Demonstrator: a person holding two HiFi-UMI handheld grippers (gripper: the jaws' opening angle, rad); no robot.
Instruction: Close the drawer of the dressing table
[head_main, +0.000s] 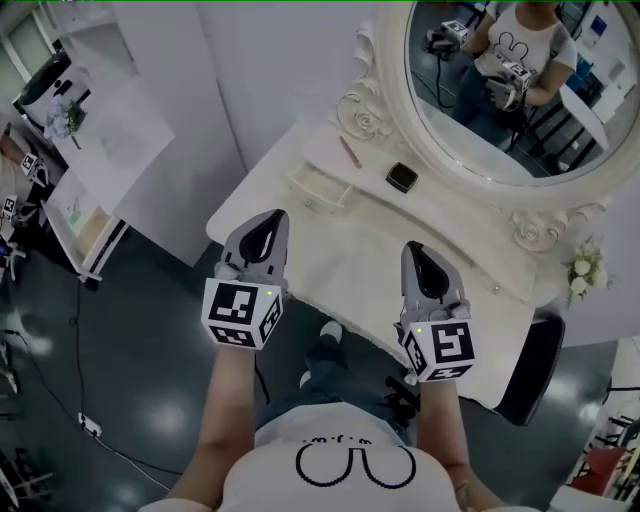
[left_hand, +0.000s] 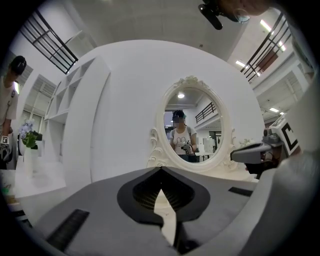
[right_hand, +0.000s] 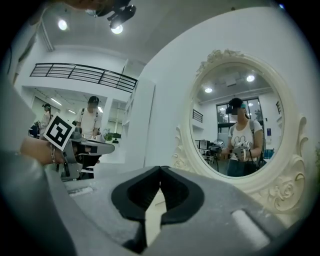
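Because a drawer is pushed rather than gripped, both claws are kept fully closed and empty: the jaw tips of the left gripper (head_main: 276, 218) and of the right gripper (head_main: 413, 250) are seen pressed together. They are held side by side, about level, above the front of the dressing table (head_main: 340, 262) and pointed toward the oval mirror (head_main: 470, 110), probably to serve as blunt pushers. The drawer (head_main: 318, 189) is taken to be the small front with a knob on the raised ledge ahead of the left gripper, not yet touched; whether it stands open cannot be told. A pen (head_main: 349, 152) and a small dark box (head_main: 402, 177) lie aside on the ledge.
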